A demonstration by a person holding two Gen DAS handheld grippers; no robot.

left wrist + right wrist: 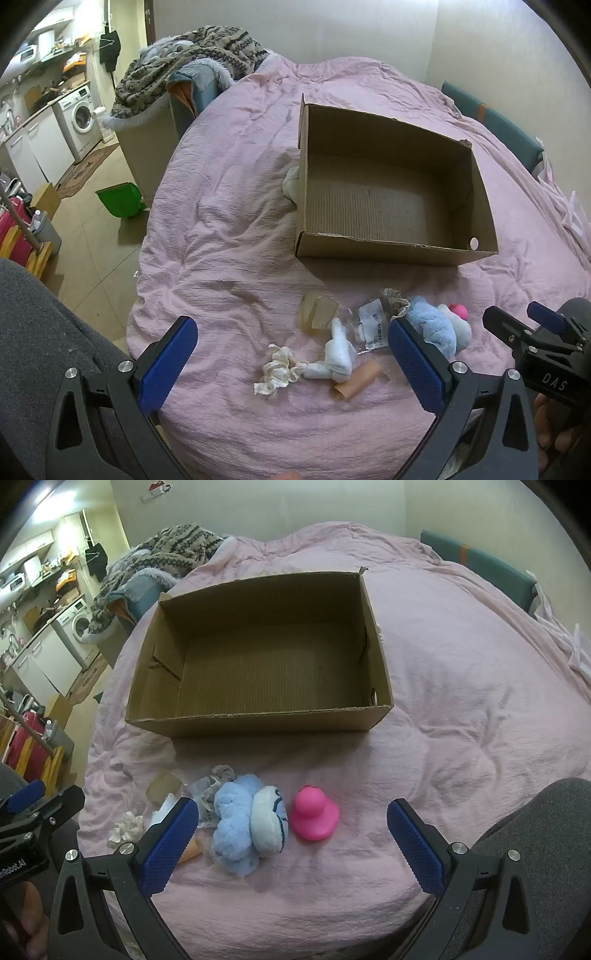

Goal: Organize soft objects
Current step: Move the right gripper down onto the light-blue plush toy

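Note:
An open, empty cardboard box (391, 243) (258, 723) sits on the pink bedspread. In front of it lie small soft things: a cream scrunchie (275, 373), a white rolled cloth (338, 354), a tan tube (356, 380), a clear beige piece (318, 312), a plastic packet (371, 323), a blue-and-white plush (436, 326) (247, 827) and a pink rubber duck (314, 816) (458, 311). My left gripper (291, 360) is open above the scrunchie and cloth. My right gripper (291, 834) is open, with the plush and duck between its fingers.
A white cloth (293, 182) lies against the box's left side. A pile of patterned blankets (192, 62) sits in a bin at the bed's far left. A green dustpan (120, 201) lies on the floor. A teal headboard (476, 565) borders the right.

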